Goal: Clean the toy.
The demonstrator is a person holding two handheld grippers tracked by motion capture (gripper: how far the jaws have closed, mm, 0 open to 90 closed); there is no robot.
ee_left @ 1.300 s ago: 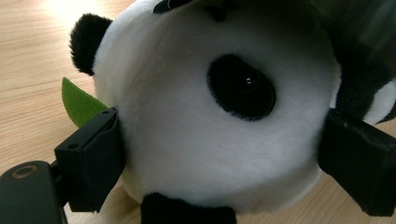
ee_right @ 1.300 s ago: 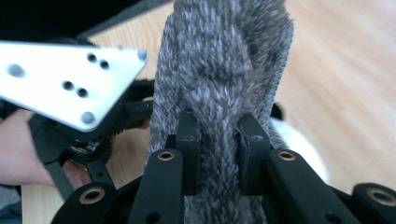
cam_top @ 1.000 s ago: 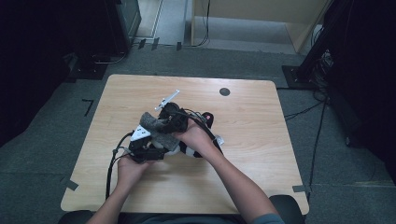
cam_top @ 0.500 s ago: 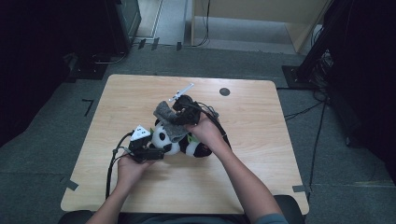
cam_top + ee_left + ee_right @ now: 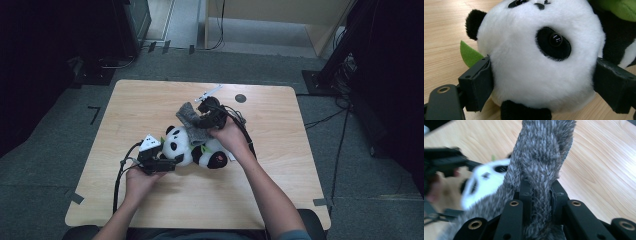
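Left tool [image 5: 541, 82] clamped on white-and-black plush panda's [image 5: 192, 146] head; right tool [image 5: 206, 116] pinched on grey furry cloth strip [image 5: 192, 120] — risk: cloth slips free, or the pull drags the panda across the wooden desk [image 5: 150, 100].

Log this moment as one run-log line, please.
left gripper: shut on white-and-black plush panda, head between jaws | right gripper: shut on grey furry cloth, lifted above panda | surface: light wooden table

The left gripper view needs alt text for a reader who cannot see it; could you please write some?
A plush panda's white head sits clamped between the left gripper's two black jaws, one glossy black eye facing the camera. A green leaf pokes out behind it, above the wooden table.
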